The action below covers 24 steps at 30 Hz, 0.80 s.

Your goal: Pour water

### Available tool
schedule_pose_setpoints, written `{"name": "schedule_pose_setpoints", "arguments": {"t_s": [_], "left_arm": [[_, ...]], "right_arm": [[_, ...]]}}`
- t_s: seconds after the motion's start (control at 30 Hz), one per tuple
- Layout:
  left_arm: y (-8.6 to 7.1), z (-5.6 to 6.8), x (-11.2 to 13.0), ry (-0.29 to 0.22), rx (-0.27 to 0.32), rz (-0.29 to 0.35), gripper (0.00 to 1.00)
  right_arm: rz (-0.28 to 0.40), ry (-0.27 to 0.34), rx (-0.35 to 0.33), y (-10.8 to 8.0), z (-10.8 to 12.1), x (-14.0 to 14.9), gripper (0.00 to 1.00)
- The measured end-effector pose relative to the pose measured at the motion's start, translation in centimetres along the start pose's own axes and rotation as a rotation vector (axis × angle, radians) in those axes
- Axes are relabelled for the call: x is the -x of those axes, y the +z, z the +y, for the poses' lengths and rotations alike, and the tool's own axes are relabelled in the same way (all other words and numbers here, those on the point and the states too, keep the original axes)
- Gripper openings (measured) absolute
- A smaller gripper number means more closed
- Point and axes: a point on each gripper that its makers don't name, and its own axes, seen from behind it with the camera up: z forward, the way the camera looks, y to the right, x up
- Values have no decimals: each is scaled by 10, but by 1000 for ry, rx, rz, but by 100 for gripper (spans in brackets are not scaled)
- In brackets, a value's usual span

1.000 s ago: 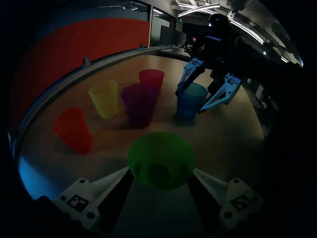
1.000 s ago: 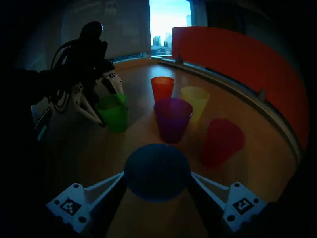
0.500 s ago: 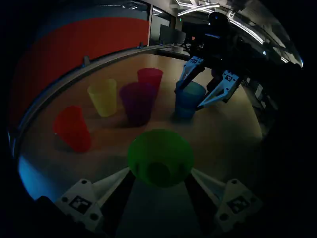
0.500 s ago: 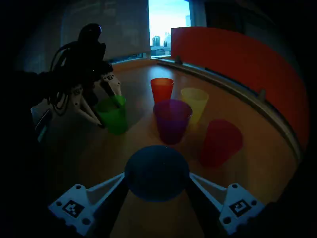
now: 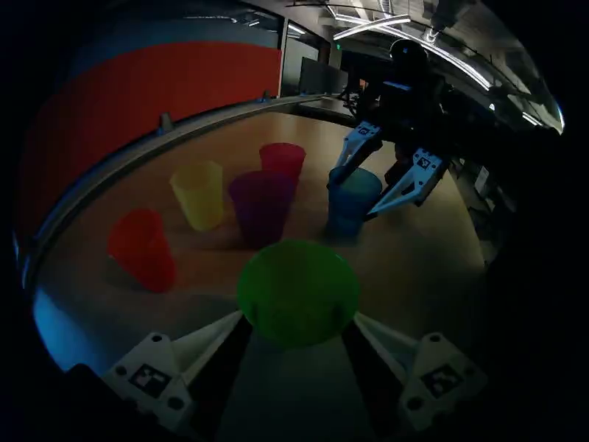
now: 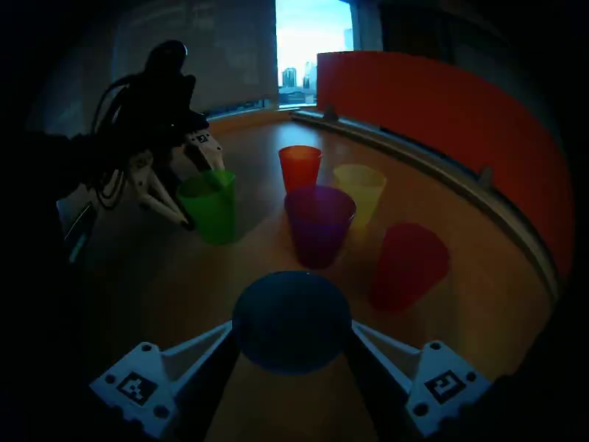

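Plastic, translucent, tapered: green cup (image 5: 298, 293), blue cup (image 6: 292, 320)

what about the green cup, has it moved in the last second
Yes, slightly: in the right gripper view the green cup has risen a little against the purple cup.

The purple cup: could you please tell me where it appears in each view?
Left gripper view: purple cup stands just left of centre, beyond the green cup.
Right gripper view: purple cup sits just above centre, beyond the blue cup.
Shared landmark: the yellow cup beside it, left there, right here.
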Motion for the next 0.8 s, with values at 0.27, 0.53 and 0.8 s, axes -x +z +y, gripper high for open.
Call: {"name": "schedule_pose_setpoints", "arguments": {"t_s": [0.27, 0.53, 0.8], "left_arm": [[-18, 2, -20, 6, -24, 56, 79], [-42, 4, -48, 21, -75, 120, 79], [-64, 6, -71, 26, -121, 175, 79]], "right_arm": [[38, -5, 17, -15, -1, -20, 89], [93, -19, 52, -38, -1, -49, 89], [157, -7, 84, -62, -2, -72, 89]]}}
